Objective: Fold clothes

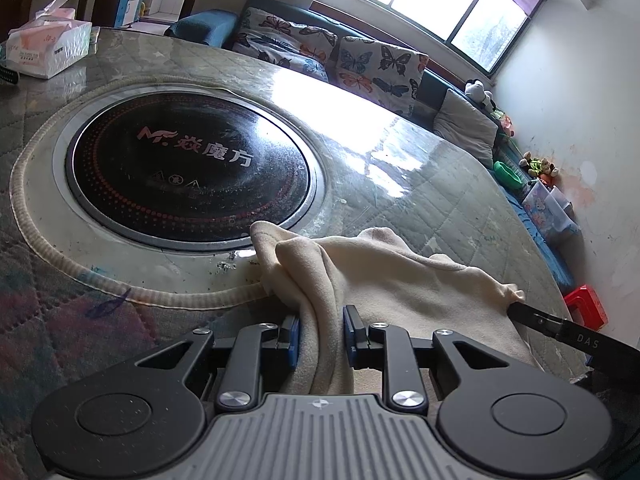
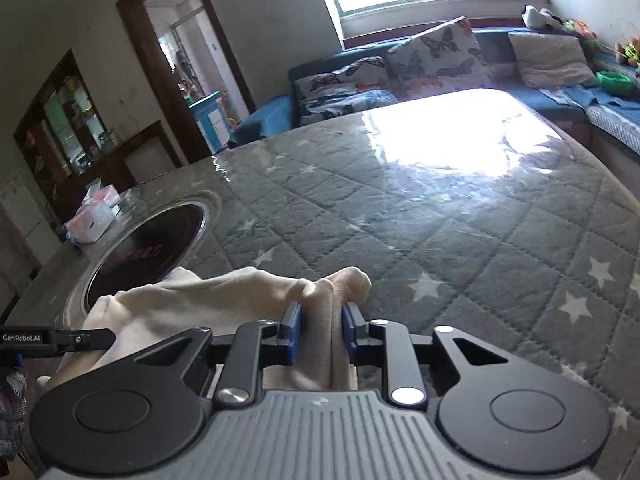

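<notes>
A cream cloth (image 1: pixel 392 280) lies bunched at the near edge of the desk (image 1: pixel 420 184), just beside the round black cooktop (image 1: pixel 188 164) set into the desk surface; one folded corner of it touches the cooktop's pale rim. The desk is covered with a grey quilted pad printed with white stars, under a glossy clear sheet that mirrors the window light.

The left claw (image 1: pixel 321 332) pinches a gathered ridge of the cloth between its blue pads, the fabric running up from between the jaws toward the cooktop. At the right of that view, the tip of the right claw grips the cloth's far right corner.

In the right wrist view, the right claw (image 2: pixel 322 332) is pressed onto another bunched fold of the same cloth (image 2: pixel 208 300), with the fabric rising in a small peak just past the pads. The left claw's black finger shows at the left edge, meeting the cloth's left side.

A tissue box (image 1: pixel 48 46) sits at the far left of the desk. Beyond the desk, a blue sofa carries butterfly-print cushions (image 1: pixel 348 60) beneath a bright window.
</notes>
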Available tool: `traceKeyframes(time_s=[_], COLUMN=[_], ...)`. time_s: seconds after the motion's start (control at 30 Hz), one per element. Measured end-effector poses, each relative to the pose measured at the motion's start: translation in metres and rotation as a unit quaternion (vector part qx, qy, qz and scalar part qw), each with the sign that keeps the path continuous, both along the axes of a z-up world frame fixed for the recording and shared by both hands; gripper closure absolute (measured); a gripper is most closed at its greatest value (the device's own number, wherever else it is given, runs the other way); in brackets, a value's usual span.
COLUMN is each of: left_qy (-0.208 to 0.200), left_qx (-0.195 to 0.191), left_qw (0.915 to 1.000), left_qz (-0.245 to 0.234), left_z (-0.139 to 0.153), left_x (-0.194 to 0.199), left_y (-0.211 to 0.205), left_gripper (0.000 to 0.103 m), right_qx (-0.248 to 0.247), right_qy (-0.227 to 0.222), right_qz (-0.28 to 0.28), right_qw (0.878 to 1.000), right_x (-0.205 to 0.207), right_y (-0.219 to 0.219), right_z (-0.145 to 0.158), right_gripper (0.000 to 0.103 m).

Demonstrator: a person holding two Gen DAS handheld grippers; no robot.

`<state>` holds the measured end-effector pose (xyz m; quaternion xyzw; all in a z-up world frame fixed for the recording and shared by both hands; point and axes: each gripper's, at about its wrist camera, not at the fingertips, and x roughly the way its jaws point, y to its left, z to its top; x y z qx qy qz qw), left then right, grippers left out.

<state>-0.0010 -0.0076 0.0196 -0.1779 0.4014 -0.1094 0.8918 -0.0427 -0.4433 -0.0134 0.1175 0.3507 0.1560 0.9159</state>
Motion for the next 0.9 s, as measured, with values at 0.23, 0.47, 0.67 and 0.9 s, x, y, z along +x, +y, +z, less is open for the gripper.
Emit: traceKeyframes(time_s=[0.23, 0.47, 0.67, 0.9], left_qy=[-0.004, -0.008, -0.003, 0.006], left_qx=[0.005, 0.024, 0.009, 0.008], left_qw=[1.0000, 0.9996, 0.9987, 0.9951], left_qz=[-0.003, -0.010, -0.050, -0.099], left_z=[0.000, 0.004, 0.010, 0.004], left_x=[-0.001, -0.003, -0.011, -0.019], left_y=[-0.002, -0.006, -0.022, -0.053], left_gripper=[0.078, 0.082, 0.086, 0.086], right_qx=[0.001, 0.018, 0.011, 0.004], right_qy=[-0.002, -0.015, -0.044, -0.019], right_qz=[-0.003, 0.005, -0.015, -0.065], right_qw=[1.000, 1.000, 0.999, 0.998], right_x=[0.001, -0.008, -0.040, -0.079], right_y=[0.002, 0.005, -0.009, -0.044], right_z=[-0.006, 0.002, 0.023, 0.017], right_gripper=[0.069, 0.092, 0.093, 0.092])
